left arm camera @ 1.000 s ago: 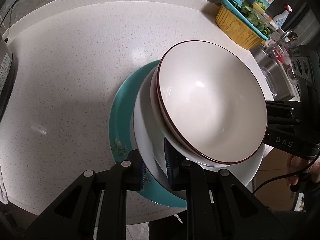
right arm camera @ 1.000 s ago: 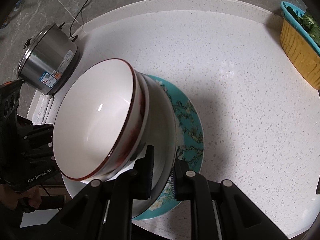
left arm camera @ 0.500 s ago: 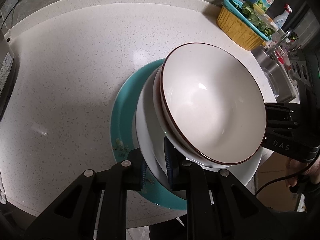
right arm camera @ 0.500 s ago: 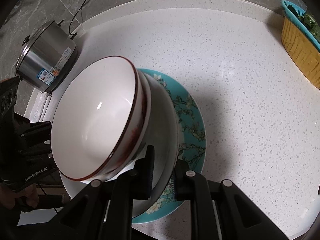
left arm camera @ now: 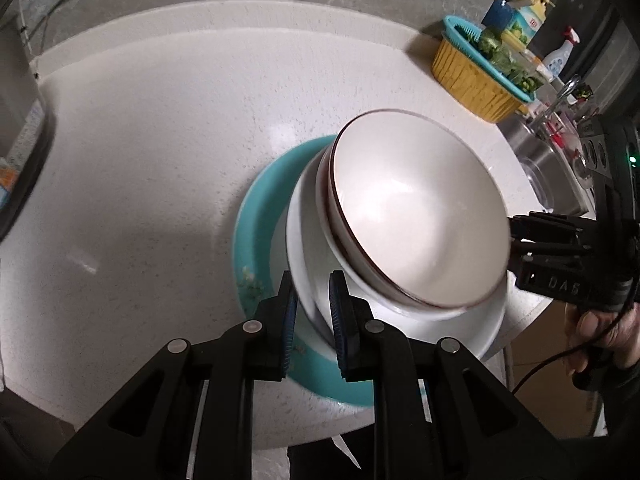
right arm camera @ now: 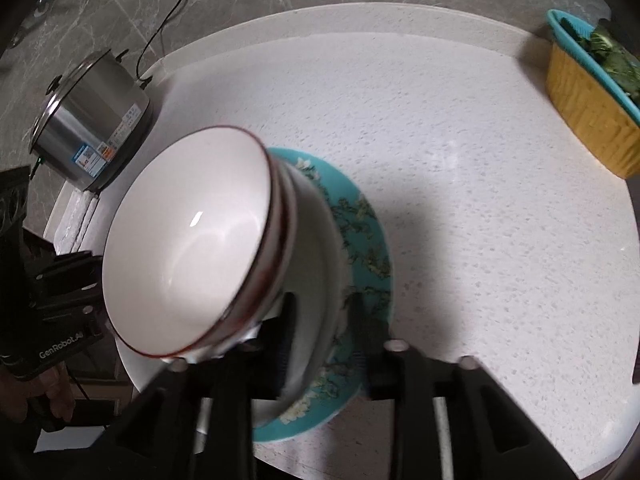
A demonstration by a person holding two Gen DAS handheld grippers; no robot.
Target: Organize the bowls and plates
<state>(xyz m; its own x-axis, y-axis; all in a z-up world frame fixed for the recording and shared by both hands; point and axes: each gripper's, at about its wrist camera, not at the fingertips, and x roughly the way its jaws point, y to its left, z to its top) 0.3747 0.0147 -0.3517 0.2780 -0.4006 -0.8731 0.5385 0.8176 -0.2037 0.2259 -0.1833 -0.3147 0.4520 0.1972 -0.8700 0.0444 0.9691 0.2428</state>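
Steel cooker (right arm camera: pixel 90 120) left, yellow basket (right arm camera: pixel 588 116) right — counter (right arm camera: pixel 460 200).

- The stack (left arm camera: pixel 400 216) of bowls and plates sits near the counter's (left arm camera: pixel 160 140) front edge, with both grippers at its rim, the left (left arm camera: pixel 312 312) and the right (right arm camera: pixel 320 340).
- Bare counter lies wide behind and to both sides of the stack.
- A steel pot (right arm camera: pixel 88 120) blocks the far left.
- A yellow basket (left arm camera: pixel 476 76) blocks the far right; a sink (left arm camera: pixel 548 176) lies beyond the counter's right edge.
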